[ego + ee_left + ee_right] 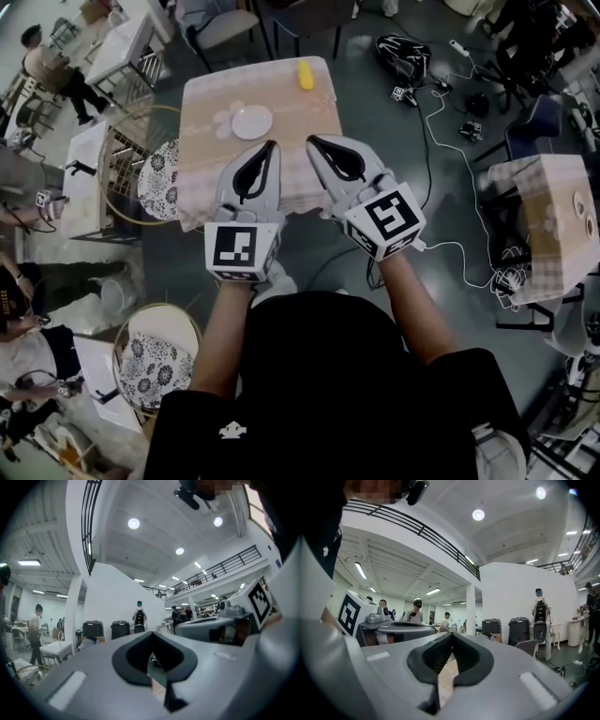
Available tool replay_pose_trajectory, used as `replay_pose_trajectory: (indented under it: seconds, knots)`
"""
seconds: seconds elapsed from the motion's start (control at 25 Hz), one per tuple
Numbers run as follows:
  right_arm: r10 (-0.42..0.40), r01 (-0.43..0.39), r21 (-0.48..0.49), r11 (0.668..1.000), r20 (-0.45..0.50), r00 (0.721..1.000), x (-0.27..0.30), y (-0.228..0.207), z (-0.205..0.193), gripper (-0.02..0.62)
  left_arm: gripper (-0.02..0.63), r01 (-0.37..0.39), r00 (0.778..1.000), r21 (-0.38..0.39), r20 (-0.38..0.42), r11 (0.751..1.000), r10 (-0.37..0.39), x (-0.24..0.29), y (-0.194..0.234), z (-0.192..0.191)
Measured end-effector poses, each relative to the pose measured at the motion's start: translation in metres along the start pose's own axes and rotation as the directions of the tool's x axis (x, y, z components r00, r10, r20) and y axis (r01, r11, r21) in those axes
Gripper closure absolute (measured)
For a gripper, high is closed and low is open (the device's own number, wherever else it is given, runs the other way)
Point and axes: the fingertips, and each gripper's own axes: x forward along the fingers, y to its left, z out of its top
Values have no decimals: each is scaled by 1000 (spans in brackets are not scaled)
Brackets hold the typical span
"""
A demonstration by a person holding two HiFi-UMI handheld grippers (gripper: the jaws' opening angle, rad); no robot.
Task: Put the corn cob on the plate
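A yellow corn cob (306,74) lies near the far edge of a small table (206,192) with a pale checked cloth. A white plate (251,122) sits left of the table's middle. My left gripper (274,143) hangs over the near part of the table, just right of the plate, its jaws shut with nothing in them. My right gripper (310,142) is beside it, also shut and empty. Both point level and away from me. In the left gripper view the jaws (151,635) meet at their tips; the right gripper view shows its jaws (451,636) likewise closed.
Round stools with patterned cushions stand left of the table (159,178) and near me (155,366). Chairs (225,28) stand beyond the table. Cables and gear (441,103) lie on the floor at right, by a cardboard box (548,225). People stand around the hall.
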Motion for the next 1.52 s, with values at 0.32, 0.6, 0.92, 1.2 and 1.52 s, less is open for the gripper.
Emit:
replay_pose_trajectory:
  seconds: [0.32, 0.6, 0.92, 1.2, 1.52]
  knots:
    - [-24, 24, -2, 1000, -9, 1000, 41, -3, 0, 595, 598, 15, 1000, 13, -11, 1000, -15, 11, 39, -4]
    - [-60, 60, -21, 998, -22, 998, 72, -8, 1, 595, 598, 27, 1000, 32, -4, 999, -27, 12, 75, -4]
    - [-99, 98, -24, 995, -27, 995, 101, -4, -1, 595, 598, 77, 996, -7, 36, 997, -77, 14, 105, -1]
    - [-128, 126, -26, 992, -46, 991, 123, -1, -7, 595, 597, 148, 989, 22, 22, 989, -148, 15, 110, 4]
    - [-172, 170, -28, 985, -65, 983, 138, 2, -12, 595, 598, 147, 988, 7, 46, 989, -147, 12, 145, -4]
